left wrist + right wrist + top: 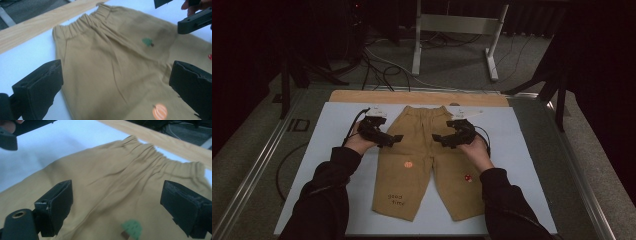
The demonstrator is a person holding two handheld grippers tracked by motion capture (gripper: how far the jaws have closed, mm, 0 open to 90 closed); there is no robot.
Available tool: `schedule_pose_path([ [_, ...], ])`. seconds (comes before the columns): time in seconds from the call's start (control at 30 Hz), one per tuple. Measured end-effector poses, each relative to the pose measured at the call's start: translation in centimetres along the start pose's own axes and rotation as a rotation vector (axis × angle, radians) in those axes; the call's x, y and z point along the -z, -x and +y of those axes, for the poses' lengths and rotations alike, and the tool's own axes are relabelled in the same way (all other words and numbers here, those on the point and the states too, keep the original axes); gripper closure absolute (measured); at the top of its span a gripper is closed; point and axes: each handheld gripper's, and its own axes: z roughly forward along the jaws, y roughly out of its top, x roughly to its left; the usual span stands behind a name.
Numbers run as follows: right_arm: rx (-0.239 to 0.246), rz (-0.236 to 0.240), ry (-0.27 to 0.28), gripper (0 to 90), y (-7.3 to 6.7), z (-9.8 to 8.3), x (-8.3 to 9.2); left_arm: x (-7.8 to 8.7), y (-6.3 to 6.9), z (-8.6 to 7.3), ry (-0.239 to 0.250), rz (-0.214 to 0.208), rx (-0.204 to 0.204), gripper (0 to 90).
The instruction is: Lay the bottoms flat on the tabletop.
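A pair of small tan trousers point(422, 155) lies flat on the white board point(332, 145), elastic waistband point(82, 23) toward the far side, legs toward me. An orange pumpkin patch point(159, 111), a green tree patch point(132, 228) and a red patch point(468, 177) mark the cloth. My left gripper point(396, 140) hovers over the left hip, jaws wide apart with only cloth below them. Facing it over the right hip is my right gripper point(438, 140), also open and holding nothing. Each gripper sees the other's black jaw at its top edge.
A wooden strip point(417, 97) runs along the board's far edge. The board sits on a grey table with metal rails point(257, 165) at both sides. Cables point(377, 65) and a white frame stand point(452, 30) lie on the floor beyond.
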Motion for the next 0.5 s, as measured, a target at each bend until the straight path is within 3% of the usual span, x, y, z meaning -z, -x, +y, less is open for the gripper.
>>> schedule_pose_path([
  [0.33, 0.016, 0.054, 0.009, 11.3, -1.7, -2.5, 1.9, 1.6, 1.0, -3.2, -0.010, -0.018, -0.002, 0.4],
  [0.5, 0.040, 0.083, 0.017, 11.3, -3.1, -4.2, 3.6, 2.6, 1.9, -5.7, -0.033, -0.018, -0.018, 0.4],
])
